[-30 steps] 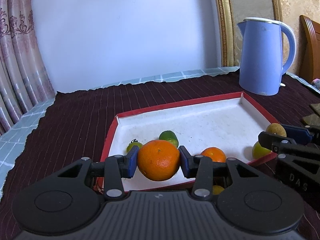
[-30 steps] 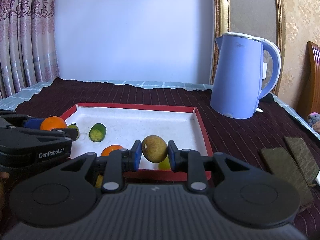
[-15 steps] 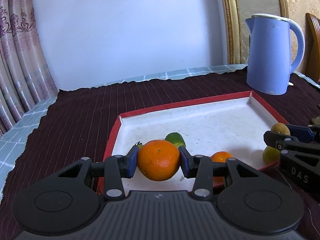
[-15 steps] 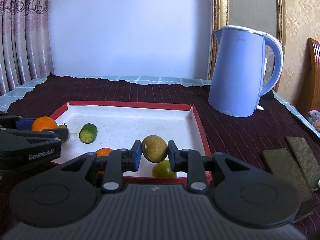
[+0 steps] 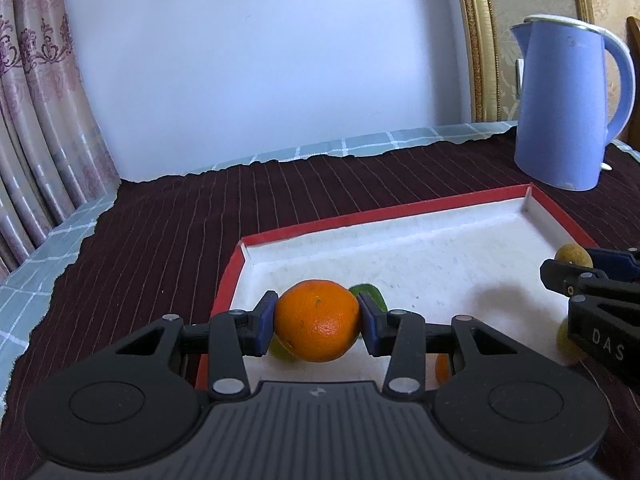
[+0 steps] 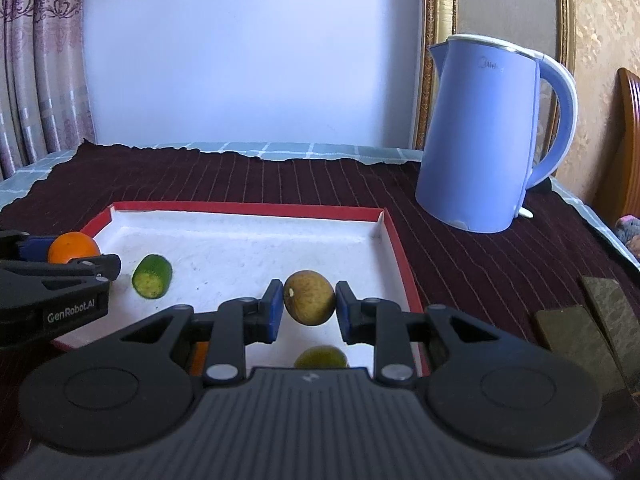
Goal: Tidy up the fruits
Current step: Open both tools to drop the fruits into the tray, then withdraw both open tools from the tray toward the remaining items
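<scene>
Left claw (image 5: 317, 322) clamps a round orange mandarin (image 5: 317, 320) above the near left corner of the shallow red-rimmed white tray (image 5: 400, 216). Right claw (image 6: 309, 299) pinches a brownish-green oval fruit (image 6: 309, 297) over the tray's near right side, a cut green cucumber piece (image 6: 152, 276) lying inside.

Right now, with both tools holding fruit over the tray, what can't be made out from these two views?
- Left wrist view: the green fruit is mostly hidden behind the orange held in the left tool.
- Right wrist view: the yellow-green fruit and a small orange fruit in the tray are cut off by the right tool.
- Whether the brown fruit hangs clear of the tray floor: cannot tell.
</scene>
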`<state>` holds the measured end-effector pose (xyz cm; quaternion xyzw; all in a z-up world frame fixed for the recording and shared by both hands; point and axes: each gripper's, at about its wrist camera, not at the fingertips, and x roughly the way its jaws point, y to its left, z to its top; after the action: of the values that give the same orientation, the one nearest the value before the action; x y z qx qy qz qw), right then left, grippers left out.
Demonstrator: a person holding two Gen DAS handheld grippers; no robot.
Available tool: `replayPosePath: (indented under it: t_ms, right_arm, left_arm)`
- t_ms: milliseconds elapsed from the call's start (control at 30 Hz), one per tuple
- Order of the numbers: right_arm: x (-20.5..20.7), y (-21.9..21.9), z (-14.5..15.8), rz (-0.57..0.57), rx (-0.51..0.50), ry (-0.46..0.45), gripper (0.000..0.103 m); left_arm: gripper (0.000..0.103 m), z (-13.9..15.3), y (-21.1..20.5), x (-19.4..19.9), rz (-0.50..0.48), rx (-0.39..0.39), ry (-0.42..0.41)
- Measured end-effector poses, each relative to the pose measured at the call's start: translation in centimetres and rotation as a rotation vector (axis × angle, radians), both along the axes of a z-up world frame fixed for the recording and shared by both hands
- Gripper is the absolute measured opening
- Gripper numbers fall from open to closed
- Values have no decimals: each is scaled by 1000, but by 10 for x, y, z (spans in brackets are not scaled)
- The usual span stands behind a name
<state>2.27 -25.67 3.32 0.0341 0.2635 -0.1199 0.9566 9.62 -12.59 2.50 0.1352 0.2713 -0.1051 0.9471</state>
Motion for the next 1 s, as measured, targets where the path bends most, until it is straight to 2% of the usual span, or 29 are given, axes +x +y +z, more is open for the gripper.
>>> replayPosePath:
  t_ms: [367,433,467,533,600,667,767,900,1000]
  right_arm:
    - [26,-6,-10,-25,27,34,27]
    - [27,-6,-11,-29,27,32,36]
    - [27,-5,-11,-29,25,31,38]
    - [27,-6,-11,-32,21,32,45]
    - [26,-6,-11,-33,23,32,45]
    - [26,-6,-10,-31,24,33,45]
    - [24,-5,-10,-33,15,26,52]
    - [18,-3,-8,-35,8,13,61]
    - [13,-1,-5,-37,2,-1,67]
  left_arm:
    - [42,-9,-12,22,26,21,20]
    - [43,-11,-13,22,29,33,24]
    - [43,-11,-13,21,30,33,18]
    - [51,-9,-13,20,29,29,10]
    - [59,-6,-12,17,39,32,-8]
    - [59,-2,-11,14,45,37,-32]
    - [59,3,-7,10,44,27,-36]
    - [71,8,4,2,43,-1,-37]
    - [71,9,12,-8,38,-4,-51]
